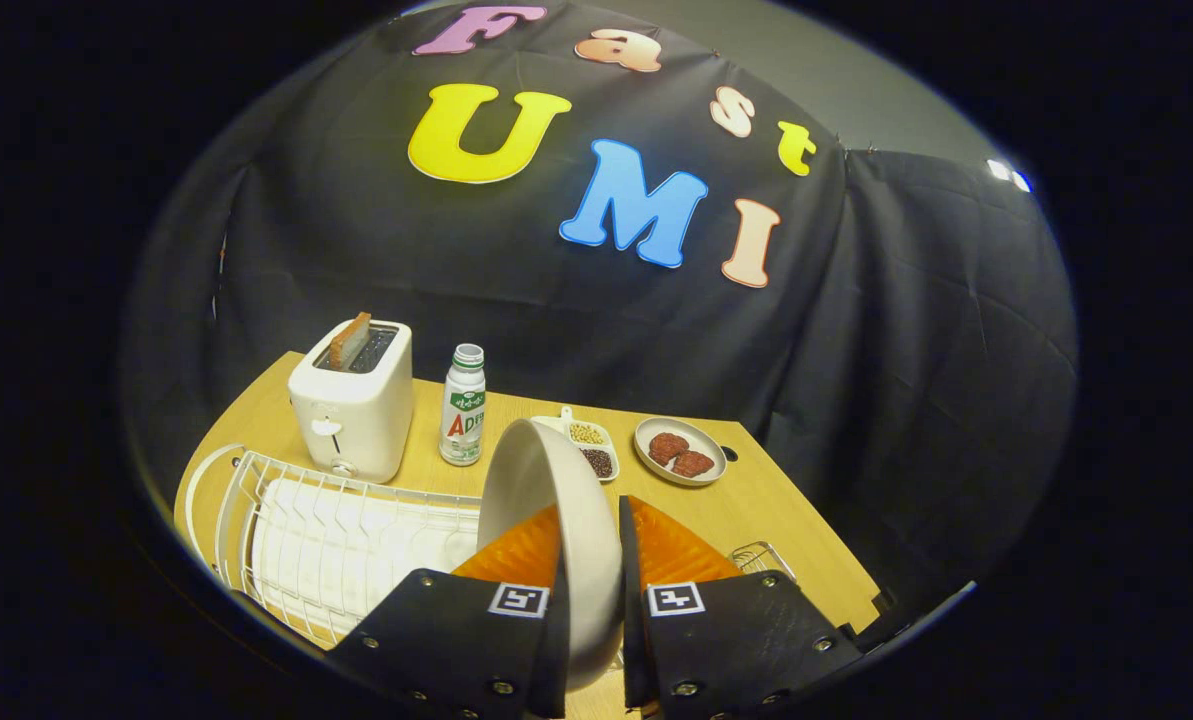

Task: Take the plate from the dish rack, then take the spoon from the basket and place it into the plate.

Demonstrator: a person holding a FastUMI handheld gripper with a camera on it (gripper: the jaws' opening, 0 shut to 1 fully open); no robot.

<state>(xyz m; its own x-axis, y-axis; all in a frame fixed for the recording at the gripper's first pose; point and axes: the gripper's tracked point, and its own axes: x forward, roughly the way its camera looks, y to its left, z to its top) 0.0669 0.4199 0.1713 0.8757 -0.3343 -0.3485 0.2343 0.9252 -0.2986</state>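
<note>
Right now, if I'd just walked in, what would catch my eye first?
First, the white plate, held on edge between the tongs, whose fingers are shut on its rim above the white dish rack. Beyond that, on the wooden table, a white toaster with a slice sticking out stands beside a small bottle.

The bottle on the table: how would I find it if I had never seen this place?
Start at the wooden table and find the white toaster with a slice of bread in it. The bottle stands upright just beside it, beyond the plate gripped in the tool. It is the only tall, narrow thing there, white with a green label.
</note>
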